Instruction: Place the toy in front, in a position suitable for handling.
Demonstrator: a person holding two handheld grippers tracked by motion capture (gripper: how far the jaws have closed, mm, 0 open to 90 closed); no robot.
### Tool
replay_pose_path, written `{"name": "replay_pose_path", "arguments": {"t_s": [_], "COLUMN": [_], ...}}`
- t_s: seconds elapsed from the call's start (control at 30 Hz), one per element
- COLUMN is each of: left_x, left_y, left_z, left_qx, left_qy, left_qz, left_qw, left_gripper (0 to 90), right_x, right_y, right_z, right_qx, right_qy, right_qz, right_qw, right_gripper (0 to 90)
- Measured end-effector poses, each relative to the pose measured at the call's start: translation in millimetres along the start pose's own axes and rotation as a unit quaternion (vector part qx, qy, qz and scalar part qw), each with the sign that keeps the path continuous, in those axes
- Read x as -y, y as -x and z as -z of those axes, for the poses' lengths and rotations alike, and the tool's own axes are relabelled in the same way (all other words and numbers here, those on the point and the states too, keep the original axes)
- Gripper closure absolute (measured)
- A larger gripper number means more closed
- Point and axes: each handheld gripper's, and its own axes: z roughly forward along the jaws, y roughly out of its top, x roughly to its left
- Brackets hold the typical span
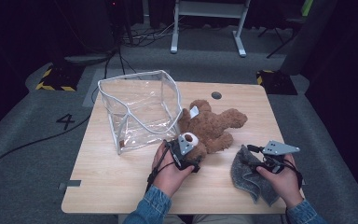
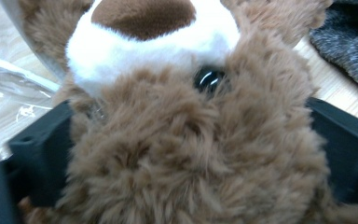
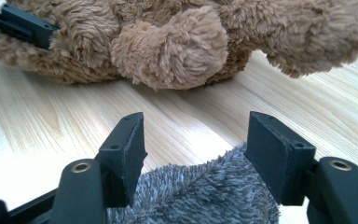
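A brown teddy bear (image 1: 209, 126) lies on its back near the middle of the wooden table (image 1: 121, 186), its head toward the near edge and clasped on both sides by the left gripper (image 1: 189, 150), whose black jaws press into the fur at either side of the face. Just beside the bear, toward the far left corner, a clear plastic bag (image 1: 137, 107) stands open and touches the bear's arm. Near the right edge, the right gripper (image 3: 196, 140) rests with jaws spread and unclenched over a grey fuzzy cloth (image 1: 249, 175), which lies between them without being pinched.
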Motion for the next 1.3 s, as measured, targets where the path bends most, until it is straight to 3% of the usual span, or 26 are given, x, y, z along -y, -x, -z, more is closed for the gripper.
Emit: {"name": "replay_pose_path", "arguments": {"t_s": [0.3,0.5,0.67,0.73,0.83,1.1,1.13,1.3], "left_x": [1.9,5.0,7.9,11.1,17.5,47.2,50.7,63.1], "left_y": [-8.8,-15.1,-23.5,-28.5,-36.0,-60.3,-63.7,-80.9], "left_z": [2.9,10.7,23.4,32.4,44.3,80.6,85.3,101.2], "left_qx": [0.005,0.026,0.053,0.073,0.091,0.134,0.135,0.168], "left_qy": [-0.004,0.007,0.009,0.007,0.004,0.006,0.006,0.009], "left_qz": [0.015,0.018,0.007,0.003,-0.016,-0.053,-0.065,-0.092], "left_qw": [0.9999,0.9995,0.9985,0.9973,0.9957,0.9896,0.9887,0.9813], "left_gripper": [44.9,58.0,60.4,60.0,59.5,57.3,57.1,56.7], "right_x": [-3.1,-3.7,-5.4,-6.0,-5.3,5.8,7.9,18.7], "right_y": [-1.3,0.1,1.7,2.9,3.2,-0.2,-0.8,-1.4], "right_z": [0.0,1.3,5.6,9.9,11.6,20.1,21.9,28.9], "right_qx": [-0.002,-0.002,0.001,0.002,0.003,-0.003,-0.003,-0.011], "right_qy": [0.008,0.01,0.013,0.014,0.014,-0.001,-0.006,-0.03], "right_qz": [-0.002,-0.003,-0.003,-0.004,-0.004,-0.012,-0.014,-0.017], "right_qw": [1.0,0.9999,0.9999,0.9999,0.9999,0.9999,0.9999,0.9993], "right_gripper": [38.0,38.3,38.3,38.3,38.3,37.7,37.6,35.7]}}
